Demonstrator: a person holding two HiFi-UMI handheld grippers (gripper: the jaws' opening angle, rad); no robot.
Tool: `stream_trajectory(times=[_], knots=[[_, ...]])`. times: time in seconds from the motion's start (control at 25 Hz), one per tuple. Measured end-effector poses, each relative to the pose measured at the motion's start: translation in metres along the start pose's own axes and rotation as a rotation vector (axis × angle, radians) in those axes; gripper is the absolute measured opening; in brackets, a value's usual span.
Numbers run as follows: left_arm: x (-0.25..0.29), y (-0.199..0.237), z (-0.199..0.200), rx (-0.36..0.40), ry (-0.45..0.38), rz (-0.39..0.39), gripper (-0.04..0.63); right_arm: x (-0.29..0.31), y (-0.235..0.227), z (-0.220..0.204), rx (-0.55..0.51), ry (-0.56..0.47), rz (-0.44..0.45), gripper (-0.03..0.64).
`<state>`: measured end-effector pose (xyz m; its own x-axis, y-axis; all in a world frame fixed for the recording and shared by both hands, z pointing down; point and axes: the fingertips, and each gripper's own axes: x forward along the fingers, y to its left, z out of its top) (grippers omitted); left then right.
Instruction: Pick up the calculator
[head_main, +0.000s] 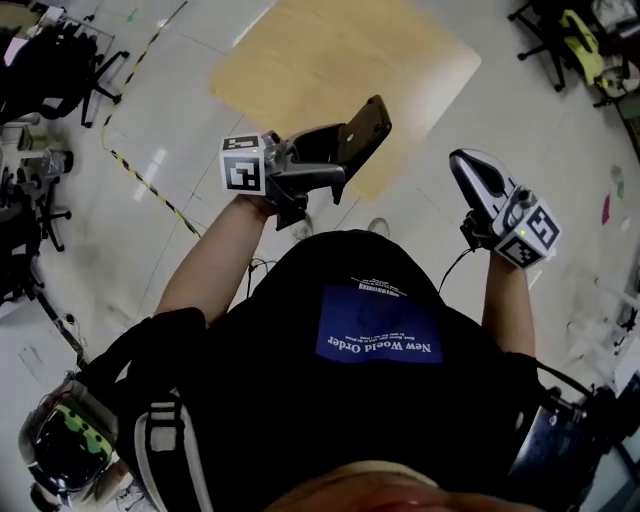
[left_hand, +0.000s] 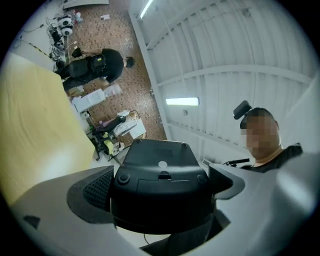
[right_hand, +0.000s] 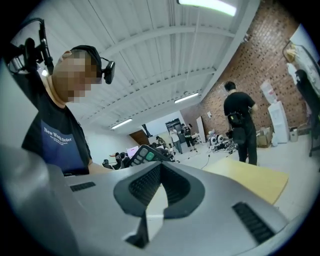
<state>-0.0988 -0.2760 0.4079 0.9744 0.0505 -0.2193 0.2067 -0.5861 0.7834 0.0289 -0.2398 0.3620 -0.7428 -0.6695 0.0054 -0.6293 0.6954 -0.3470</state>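
The calculator (head_main: 362, 128) is off the table and in the air, clamped near one end between the jaws of the left gripper (head_main: 322, 160) and tilted up so that its far end points away from the person. In the left gripper view its black underside (left_hand: 160, 185) fills the space between the two jaws, with round rubber feet and a small cover latch showing and the grey pads pressed against both of its side edges. The right gripper (head_main: 472, 178) is held up well to the side with its jaws brought together on nothing; its own view shows the two ribbed pads (right_hand: 145, 185) meeting at the tip with only pale floor in the slit between them. Beyond the calculator lies the tan wooden tabletop (head_main: 340, 60), bare where it shows. Judged from this, the pick-up is essentially done: the grip looks firm and the calculator appears clear of the table, so all that is left is to hold it steady. The key face is mostly hidden, since it is turned away from the left gripper's camera, and only a corner with a few keys (right_hand: 144, 154) peeks over the right gripper's jaws. The display cannot be made out in any view.
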Motion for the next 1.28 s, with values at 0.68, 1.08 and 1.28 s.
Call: stream_trajectory(times=[0.68,1.08,1.28], knots=[[-0.055,-0.103,0.035,0.075,-0.19,-0.069,0.588,0.008,0.05,0.058,-0.123,-0.023,0.002,-0.015],[-0.054,-0.108,0.038,0.087,-0.211,-0.067,0.588,0.01,0.038,0.056,-0.068,-0.015,-0.002,-0.015],[-0.055,-0.111,0.039,0.092,-0.217,-0.063,0.588,0.013,0.04,0.055,-0.086,0.007,0.01,-0.015]])
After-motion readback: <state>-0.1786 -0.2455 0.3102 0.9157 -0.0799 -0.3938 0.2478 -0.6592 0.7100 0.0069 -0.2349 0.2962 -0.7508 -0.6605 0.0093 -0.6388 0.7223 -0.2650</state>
